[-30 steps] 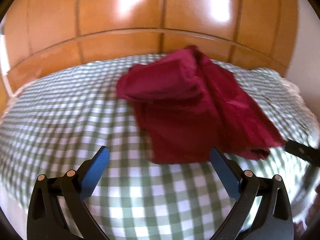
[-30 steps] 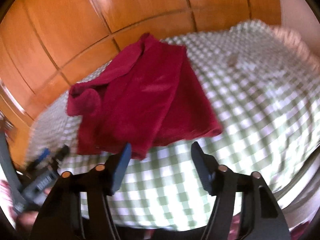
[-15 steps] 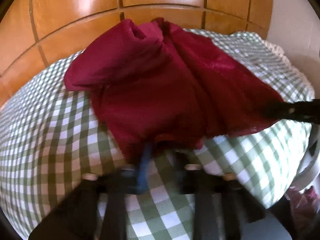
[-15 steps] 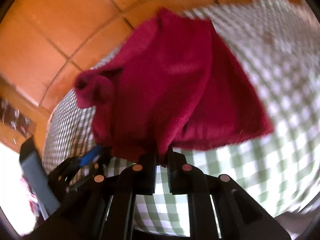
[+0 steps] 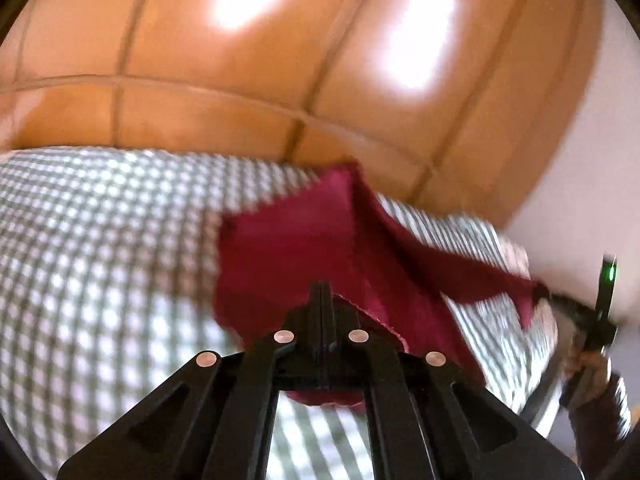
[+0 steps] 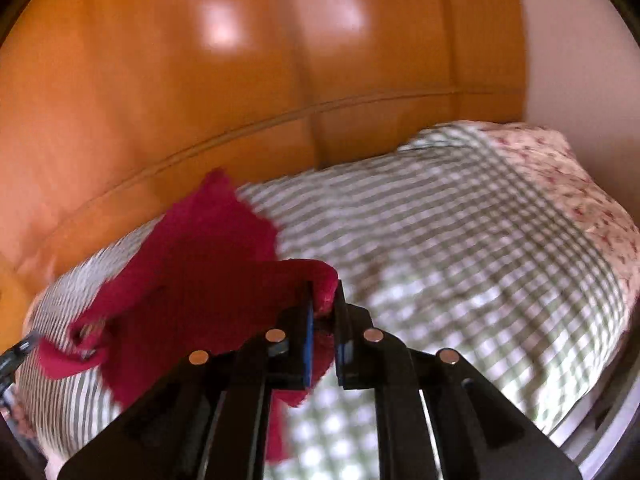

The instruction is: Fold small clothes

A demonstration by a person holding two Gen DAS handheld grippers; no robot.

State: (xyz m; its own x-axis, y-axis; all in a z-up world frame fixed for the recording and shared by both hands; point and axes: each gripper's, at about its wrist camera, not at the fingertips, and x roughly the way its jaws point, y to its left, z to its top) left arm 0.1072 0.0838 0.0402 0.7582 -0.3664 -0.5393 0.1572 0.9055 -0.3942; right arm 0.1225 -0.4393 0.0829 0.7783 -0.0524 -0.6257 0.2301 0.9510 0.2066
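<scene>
Both claws are clenched on the red cloth [image 5: 304, 256]: left claw [image 5: 322, 292] pinches one edge, right claw [image 6: 322, 308] grips a bunched corner, so the cloth hangs lifted over the checked bed [image 5: 100, 240] w/ its far end trailing toward the wooden headboard [image 5: 240, 80]. Judged step: raise and spread before folding. To do it well, keep both grips firm, pull the held edge taut btwn the claws, hold them level, and lay the cloth flat w/o twisting.
</scene>
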